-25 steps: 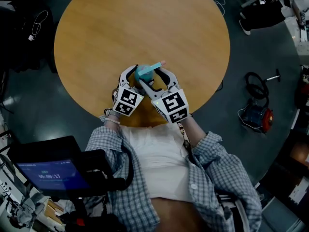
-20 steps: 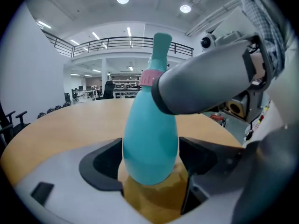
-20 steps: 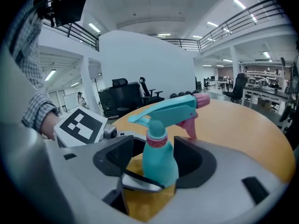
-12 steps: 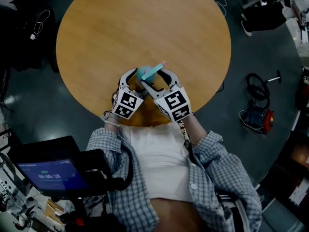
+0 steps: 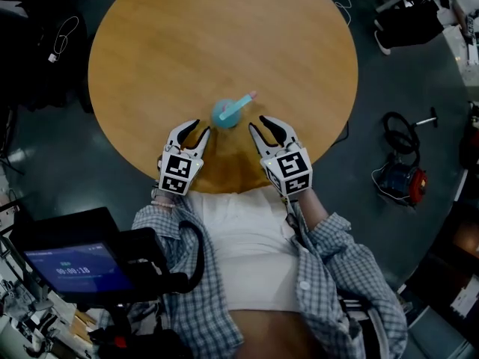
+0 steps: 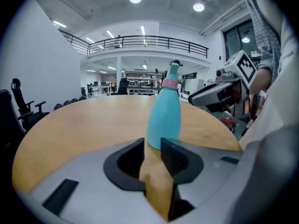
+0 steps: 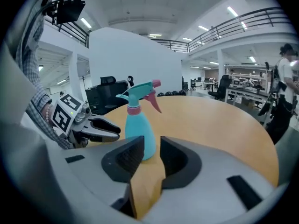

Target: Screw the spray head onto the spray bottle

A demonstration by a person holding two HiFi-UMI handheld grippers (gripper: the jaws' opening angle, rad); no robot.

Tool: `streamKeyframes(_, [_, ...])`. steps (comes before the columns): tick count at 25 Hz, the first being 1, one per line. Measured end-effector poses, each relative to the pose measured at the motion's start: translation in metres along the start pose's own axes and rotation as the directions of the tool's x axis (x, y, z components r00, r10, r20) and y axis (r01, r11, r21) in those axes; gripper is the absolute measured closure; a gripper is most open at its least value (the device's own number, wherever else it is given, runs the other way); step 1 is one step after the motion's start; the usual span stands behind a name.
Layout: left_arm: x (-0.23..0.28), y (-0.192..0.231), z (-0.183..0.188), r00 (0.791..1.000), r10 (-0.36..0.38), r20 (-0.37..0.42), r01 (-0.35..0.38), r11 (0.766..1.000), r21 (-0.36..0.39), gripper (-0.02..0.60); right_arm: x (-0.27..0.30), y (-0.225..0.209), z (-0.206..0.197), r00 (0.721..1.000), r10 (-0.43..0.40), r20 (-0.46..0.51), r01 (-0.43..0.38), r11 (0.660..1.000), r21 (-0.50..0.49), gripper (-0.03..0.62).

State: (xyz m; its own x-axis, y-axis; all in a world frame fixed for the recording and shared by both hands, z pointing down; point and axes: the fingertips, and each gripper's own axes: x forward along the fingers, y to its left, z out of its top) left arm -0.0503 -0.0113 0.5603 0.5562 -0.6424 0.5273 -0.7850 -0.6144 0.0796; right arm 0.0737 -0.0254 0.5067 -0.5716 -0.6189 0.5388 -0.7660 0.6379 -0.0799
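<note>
Far left, low in the head view: a dark screen [image 5: 66,266] with a blue panel and a row of pale digits, too small to read with any certainty. A plaid sleeve [image 5: 159,226] lies just above it.

Left gripper [image 5: 191,131]: over the near rim of the round wooden table [image 5: 224,36]. Jaws are closing, with a narrow gap between them. Its own view shows only bare wood in that gap, so the pads press on nothing. Its marker cube [image 5: 177,175] bears a black-and-white square pattern with no letters.

Centre: spray bottle [image 5: 223,114], teal, upright on the table. It stands between the two grippers, a little beyond their tips and apart from both. The spray head [image 5: 241,103] sits on the bottle's neck. It is teal with a pink collar [image 7: 133,110] and a pink trigger [image 7: 154,101]. The pink nozzle tip points away from the person and to the right. No label, brand or print shows on the bottle in any view.

Right gripper [image 5: 263,126]: mirrors the left one over the near rim. Jaws are closing, partly apart, with only wood between the pads, so it holds nothing. Its cube [image 5: 292,172] has the same kind of black-and-white pattern and no text.

Right, on the dark floor: a red and blue device [image 5: 400,182] beside a coiled black cable [image 5: 395,129]. No writing can be read on either.
</note>
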Motion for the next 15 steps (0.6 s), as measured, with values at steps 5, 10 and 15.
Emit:
streamKeyframes(5, [-0.007,0.004,-0.001,1.000,0.023,0.015,-0.023,1.000,0.010,0.575,-0.004,-0.012,-0.015,0.999,-0.044,-0.015,0.044,0.998,0.051,0.600])
streamKeyframes(10, [-0.007,0.002,-0.004,1.000,0.010,0.002,-0.010,1.000,0.017,0.575,-0.003,-0.024,-0.029,0.995,-0.090,-0.036,0.092,0.992,0.081,0.600])
streamKeyframes(15, [-0.006,0.001,-0.006,1.000,0.013,-0.001,-0.013,1.000,0.013,0.575,-0.004,-0.030,-0.033,0.992,-0.115,-0.044,0.118,0.990,0.081,0.600])
